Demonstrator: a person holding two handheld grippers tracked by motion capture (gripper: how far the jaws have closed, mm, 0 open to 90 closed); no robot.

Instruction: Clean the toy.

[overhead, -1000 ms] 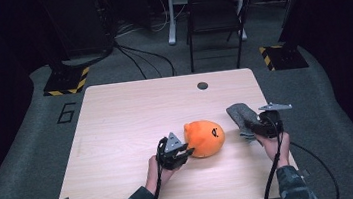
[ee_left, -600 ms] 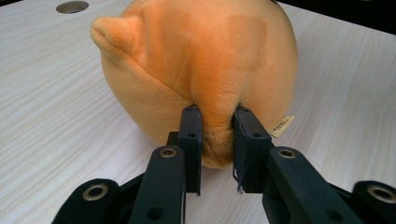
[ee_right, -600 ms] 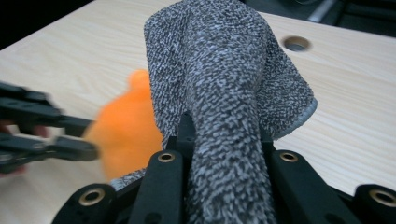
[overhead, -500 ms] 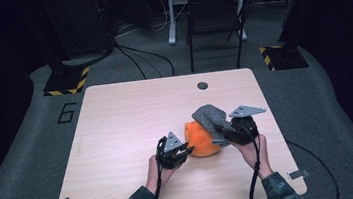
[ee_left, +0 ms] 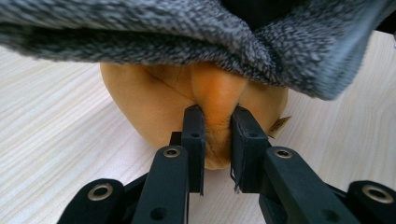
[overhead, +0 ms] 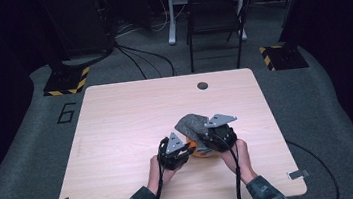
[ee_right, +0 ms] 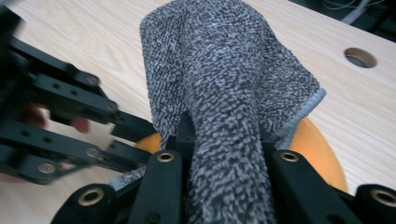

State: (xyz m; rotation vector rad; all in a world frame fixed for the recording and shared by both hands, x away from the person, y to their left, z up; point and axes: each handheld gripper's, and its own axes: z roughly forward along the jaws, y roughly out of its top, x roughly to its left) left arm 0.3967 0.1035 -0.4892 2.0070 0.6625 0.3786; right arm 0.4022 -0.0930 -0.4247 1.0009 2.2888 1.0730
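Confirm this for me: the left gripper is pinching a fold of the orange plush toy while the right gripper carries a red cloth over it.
Not quite: the cloth is grey, not red, as the right gripper view shows. The rest holds: the left gripper pinches a fold of the orange plush toy, and the right gripper carries the cloth over it.

the right gripper (overhead: 208, 135) has swung in from well off to the side, carrying the grey cloth (overhead: 191, 123), and now hangs over the orange plush toy (ee_left: 154, 98). the cloth, a second ago clear of the toy, now drapes over its top. the left gripper (ee_left: 215, 140) has just been closing its jaws, which now pinch a fold of the toy just ahead of it.
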